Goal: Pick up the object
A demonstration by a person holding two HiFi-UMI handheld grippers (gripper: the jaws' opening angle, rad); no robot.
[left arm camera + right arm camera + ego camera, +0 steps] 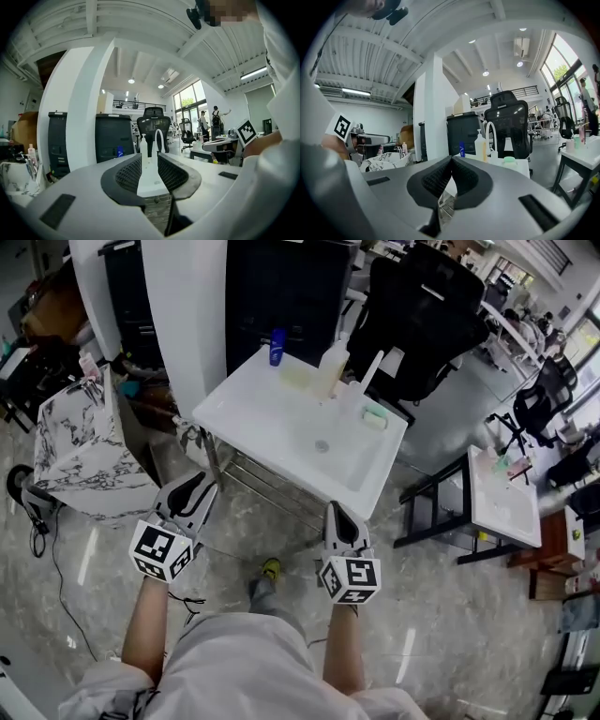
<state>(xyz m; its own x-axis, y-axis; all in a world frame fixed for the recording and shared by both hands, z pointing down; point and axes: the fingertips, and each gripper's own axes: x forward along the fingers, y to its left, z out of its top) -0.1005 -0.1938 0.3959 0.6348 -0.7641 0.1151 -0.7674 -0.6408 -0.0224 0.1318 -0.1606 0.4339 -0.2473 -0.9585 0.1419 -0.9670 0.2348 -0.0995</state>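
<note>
A white sink basin (281,427) on a metal stand is in front of me. On its far rim are a small blue bottle (277,346), a pale soap bottle (333,367), a white faucet (372,371) and a green soap piece (375,415). My left gripper (192,493) hovers short of the basin's near left edge, open and empty; between its fingers the left gripper view shows the basin (150,180). My right gripper (339,517) hangs below the near edge, shut on nothing. Its view shows the blue bottle (461,149) and soap bottle (480,145) ahead.
A marble-patterned box (80,451) stands to the left. A white pillar (183,306) and a black office chair (422,315) are behind the sink. A second white basin on a dark stand (502,498) is at the right. My shoe (269,570) is on the glossy floor.
</note>
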